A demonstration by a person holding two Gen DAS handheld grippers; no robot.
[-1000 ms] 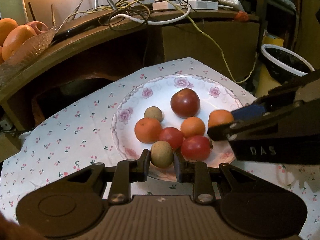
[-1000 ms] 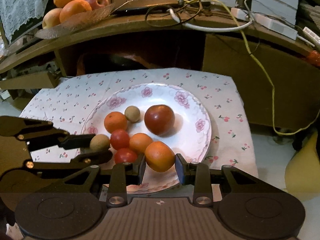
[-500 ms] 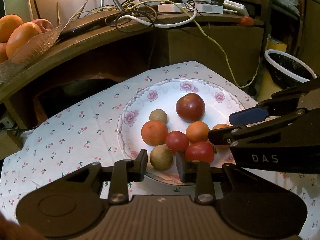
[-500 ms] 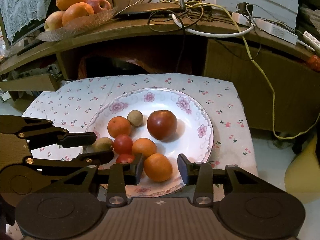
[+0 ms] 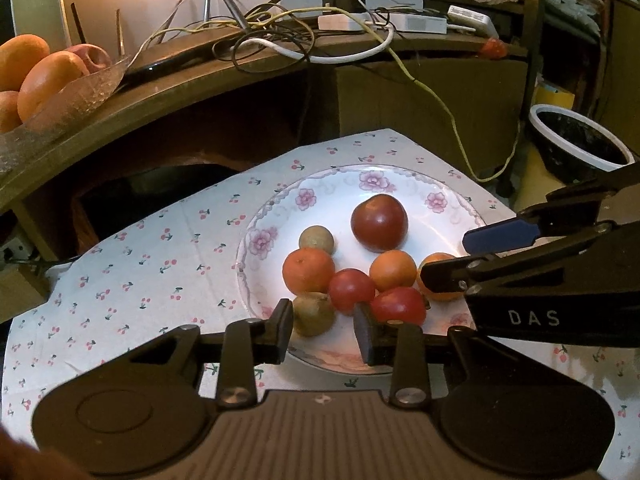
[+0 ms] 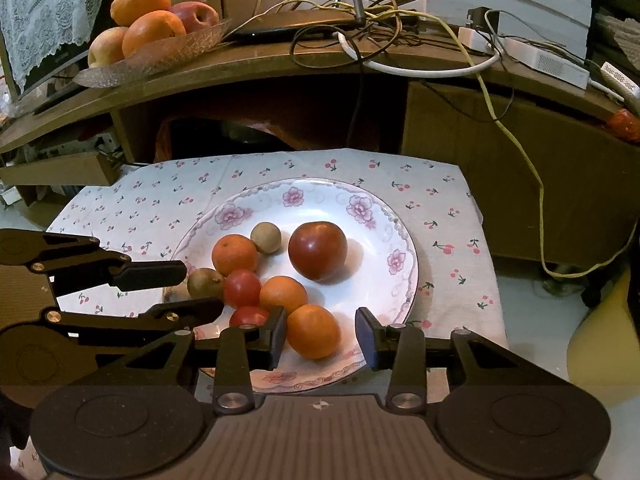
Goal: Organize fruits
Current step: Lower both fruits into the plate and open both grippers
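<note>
While seven fruits sit on a white flowered plate point(image 6: 404, 248), both tools wait at its near rim with their jaws spread wide and holding nothing. A large dark red fruit point(image 6: 317, 251) lies toward the plate's far side, apart from the rest. Just beside it is a small tan round fruit point(image 6: 266, 237), touching an orange point(image 6: 234, 255). Nearer the camera, a red tomato point(image 6: 242, 288), a second orange point(image 6: 283, 295) and a second tomato point(image 6: 249, 316) crowd together.

At the plate's near edge, a third orange point(image 6: 313, 331) lies between the spread fingers of the right tool point(image 6: 321, 338), close to the left finger and clear of the right one. A brownish-green fruit point(image 5: 313, 314) lies between the open fingers of the left tool point(image 5: 323, 328), next to the left finger, with a gap to the right one.

The plate rests on a white cloth printed with cherries point(image 6: 440, 200), spread over the table. Behind it, a curved wooden shelf point(image 6: 256, 68) carries tangled cables point(image 6: 360, 12) and a glass dish point(image 6: 156, 54) of oranges and apples.
</note>
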